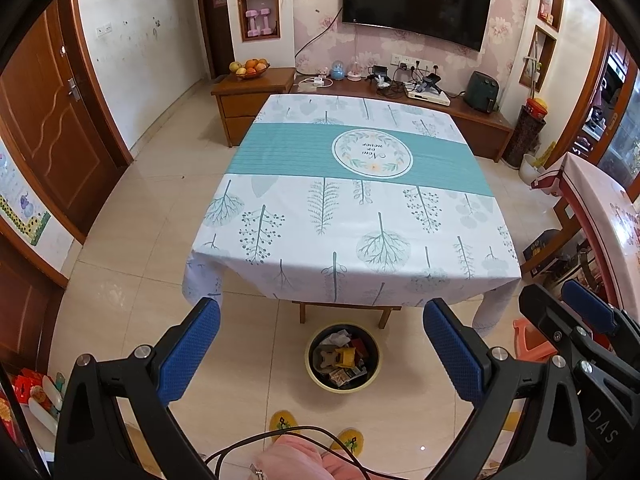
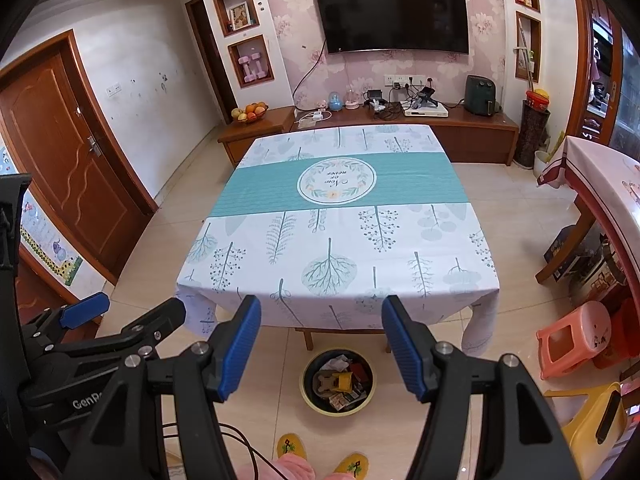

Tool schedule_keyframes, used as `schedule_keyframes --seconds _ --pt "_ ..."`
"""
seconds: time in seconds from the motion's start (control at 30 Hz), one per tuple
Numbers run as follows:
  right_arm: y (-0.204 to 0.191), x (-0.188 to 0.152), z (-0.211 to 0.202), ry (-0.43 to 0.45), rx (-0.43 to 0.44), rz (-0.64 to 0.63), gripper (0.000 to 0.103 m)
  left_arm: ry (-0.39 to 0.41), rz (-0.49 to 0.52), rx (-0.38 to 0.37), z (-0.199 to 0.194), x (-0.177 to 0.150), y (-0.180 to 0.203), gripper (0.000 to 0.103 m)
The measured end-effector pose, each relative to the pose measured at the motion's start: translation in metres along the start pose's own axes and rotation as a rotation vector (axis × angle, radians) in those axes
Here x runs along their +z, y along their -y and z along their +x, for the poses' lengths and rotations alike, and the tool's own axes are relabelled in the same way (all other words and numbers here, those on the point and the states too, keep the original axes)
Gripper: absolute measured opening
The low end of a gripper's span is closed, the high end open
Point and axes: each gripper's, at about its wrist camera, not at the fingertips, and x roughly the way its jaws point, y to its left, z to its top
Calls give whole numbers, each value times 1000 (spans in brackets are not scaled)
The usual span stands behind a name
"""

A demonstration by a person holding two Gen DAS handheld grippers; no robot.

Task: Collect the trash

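Round bin holds crumpled trash beside smooth tablecloth.

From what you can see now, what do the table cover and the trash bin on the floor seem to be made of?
Table cover: probably coated plastic or oilcloth; it lies smooth with a faint sheen and hangs in stiff folds at the corners. Trash bin: likely plastic; its pale yellow rim looks smooth and moulded and its inside is dark, but metal cannot be excluded.

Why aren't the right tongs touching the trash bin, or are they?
Apart. In the right wrist view the right tongs hang open above the trash bin on the floor, nothing between them.
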Motion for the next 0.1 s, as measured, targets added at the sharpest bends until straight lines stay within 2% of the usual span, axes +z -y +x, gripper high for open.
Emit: schedule_keyframes --seconds 0.1 --pt "0 0 0 0 1 0 63 1 0 1 0 1 0 100"
